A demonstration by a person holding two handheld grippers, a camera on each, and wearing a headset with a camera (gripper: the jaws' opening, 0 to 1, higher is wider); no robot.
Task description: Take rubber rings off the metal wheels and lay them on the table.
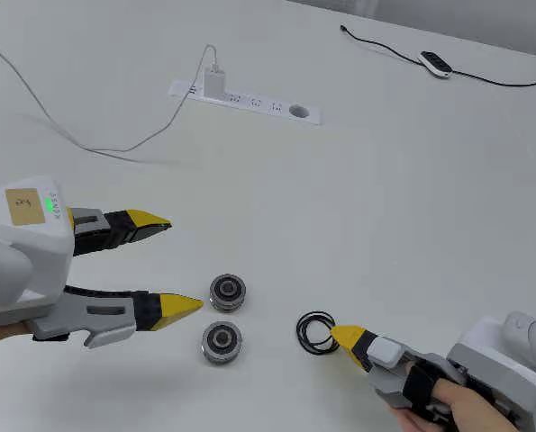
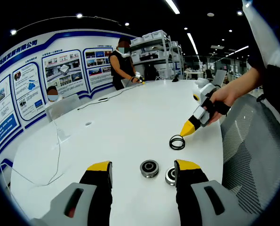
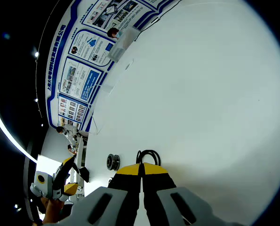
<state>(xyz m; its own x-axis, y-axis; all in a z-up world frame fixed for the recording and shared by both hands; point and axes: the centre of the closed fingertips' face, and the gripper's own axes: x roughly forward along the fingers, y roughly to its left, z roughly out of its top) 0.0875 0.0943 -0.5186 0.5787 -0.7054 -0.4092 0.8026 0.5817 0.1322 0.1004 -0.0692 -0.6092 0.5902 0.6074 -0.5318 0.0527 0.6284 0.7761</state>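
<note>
Black rubber rings (image 1: 315, 332) lie looped at right tongs (image 1: 337, 334), pressed together; left tongs (image 1: 185, 263) gape.

Left gripper (image 2: 143, 165) spread before two metal wheels (image 2: 149, 168)

Its yellow-tipped jaws stand wide apart over the white table (image 2: 130, 108); one wheel lies between them, the other partly behind the right-hand jaw. Beyond, black rubber rings (image 2: 177, 142) lie at the right gripper's (image 2: 187, 129) closed tip.

In left gripper view one of my fingers (image 2: 191, 186) covers part of the nearer metal wheel (image 2: 169, 176). Right gripper view: pressed-together fingers (image 3: 128, 175) hide the near edge of the rubber rings (image 3: 148, 154); I can't count them or tell if one's pinched. Head view: left gripper (image 1: 186, 263) body cut at left edge, right gripper (image 1: 340, 335) at bottom.
</note>
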